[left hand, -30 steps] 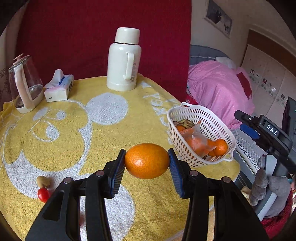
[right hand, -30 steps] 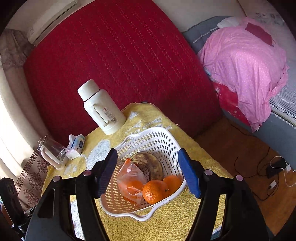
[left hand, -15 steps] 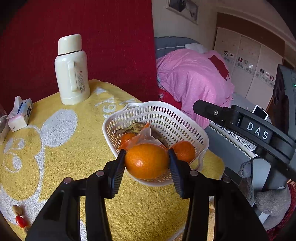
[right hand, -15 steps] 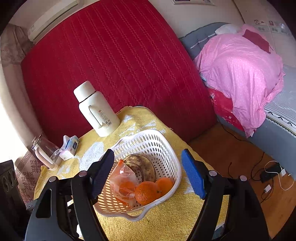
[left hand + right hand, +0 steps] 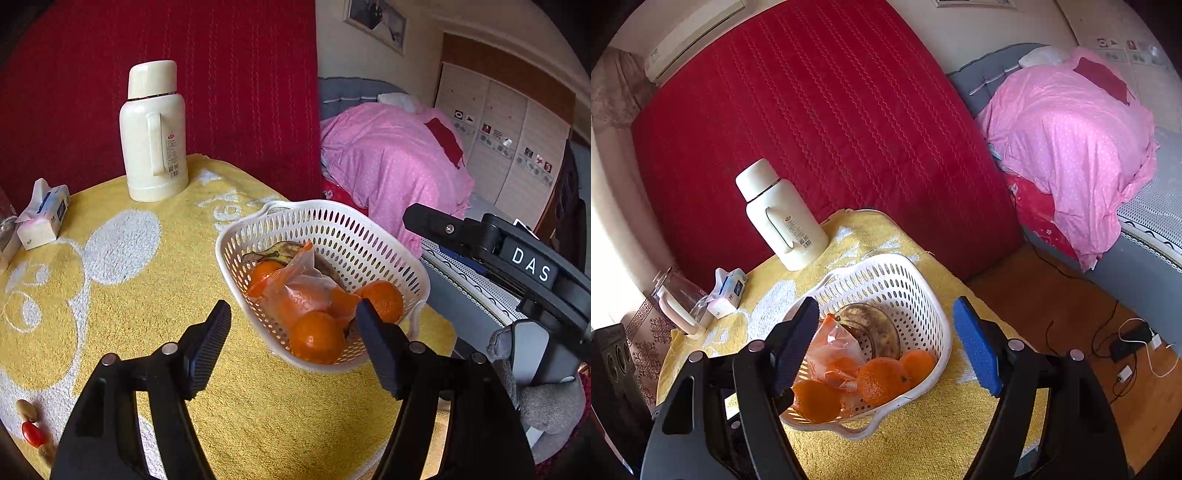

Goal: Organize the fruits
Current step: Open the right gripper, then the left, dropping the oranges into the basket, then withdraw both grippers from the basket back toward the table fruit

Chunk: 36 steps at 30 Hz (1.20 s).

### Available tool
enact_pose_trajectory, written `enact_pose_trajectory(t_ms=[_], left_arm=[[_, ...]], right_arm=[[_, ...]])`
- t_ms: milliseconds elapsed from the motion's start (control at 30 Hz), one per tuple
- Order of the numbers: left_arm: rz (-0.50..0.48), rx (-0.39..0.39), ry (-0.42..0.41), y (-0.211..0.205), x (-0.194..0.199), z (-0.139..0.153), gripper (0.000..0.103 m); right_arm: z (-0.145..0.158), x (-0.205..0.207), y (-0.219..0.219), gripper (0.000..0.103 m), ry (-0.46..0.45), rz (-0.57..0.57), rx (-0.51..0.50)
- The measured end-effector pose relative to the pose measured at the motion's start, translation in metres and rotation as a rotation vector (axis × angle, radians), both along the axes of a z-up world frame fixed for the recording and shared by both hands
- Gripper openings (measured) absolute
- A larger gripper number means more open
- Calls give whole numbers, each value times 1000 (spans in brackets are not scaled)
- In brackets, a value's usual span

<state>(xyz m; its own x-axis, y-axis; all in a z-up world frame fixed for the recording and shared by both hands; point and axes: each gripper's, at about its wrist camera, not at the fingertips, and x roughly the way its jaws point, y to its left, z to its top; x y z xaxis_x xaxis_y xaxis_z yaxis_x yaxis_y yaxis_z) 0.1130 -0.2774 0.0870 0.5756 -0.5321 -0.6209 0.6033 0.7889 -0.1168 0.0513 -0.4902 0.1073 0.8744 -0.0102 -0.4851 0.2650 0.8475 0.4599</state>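
A white perforated basket (image 5: 334, 225) (image 5: 923, 291) stands on the yellow towel-covered table. It holds several oranges, a browned banana (image 5: 275, 248) (image 5: 875, 325) and a clear plastic bag with orange pieces (image 5: 299, 284) (image 5: 833, 349). One orange (image 5: 317, 341) (image 5: 816, 400) lies at the basket's near end, just beyond my left gripper (image 5: 293, 332), which is open and empty above the rim. My right gripper (image 5: 886, 347) is open and empty, hovering over the basket. The right gripper's black body (image 5: 517, 266) shows in the left wrist view.
A cream thermos (image 5: 155, 133) (image 5: 783, 218), a tissue pack (image 5: 42, 218) (image 5: 729, 291) and a glass kettle (image 5: 681, 310) stand at the table's back. A cherry tomato (image 5: 32, 434) and peanuts (image 5: 25, 410) lie at the front left. A bed with a pink duvet (image 5: 1071, 147) is right.
My left gripper carried the orange right to the basket, opened, and the orange now lies in the basket. My right gripper stayed open, drifting slightly over the basket.
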Motion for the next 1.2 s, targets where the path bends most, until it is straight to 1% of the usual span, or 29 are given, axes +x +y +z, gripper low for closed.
enact_pose_trajectory(t_ms=[100, 167, 300, 367, 433, 800, 1067, 1200], left_arm=[[26, -8, -6, 8, 1, 3, 71], [47, -13, -10, 15, 2, 6, 75], [93, -27, -10, 30, 5, 11, 79], [117, -31, -15, 37, 6, 14, 84], [139, -28, -26, 45, 5, 16, 85], [243, -17, -91, 84, -3, 34, 86], [328, -30, -120, 127, -6, 51, 86], [391, -22, -137, 152, -9, 59, 86]], right_arm=[[0, -1, 0, 76, -7, -3, 1], [1, -2, 0, 77, -9, -3, 2], [1, -5, 0, 77, -14, -3, 4], [1, -6, 0, 77, -18, -3, 4], [2, -8, 2, 77, -24, 1, 2], [12, -14, 15, 77, -53, 28, -19], [20, -19, 31, 77, -75, 62, -49], [24, -21, 41, 77, -84, 87, -55]])
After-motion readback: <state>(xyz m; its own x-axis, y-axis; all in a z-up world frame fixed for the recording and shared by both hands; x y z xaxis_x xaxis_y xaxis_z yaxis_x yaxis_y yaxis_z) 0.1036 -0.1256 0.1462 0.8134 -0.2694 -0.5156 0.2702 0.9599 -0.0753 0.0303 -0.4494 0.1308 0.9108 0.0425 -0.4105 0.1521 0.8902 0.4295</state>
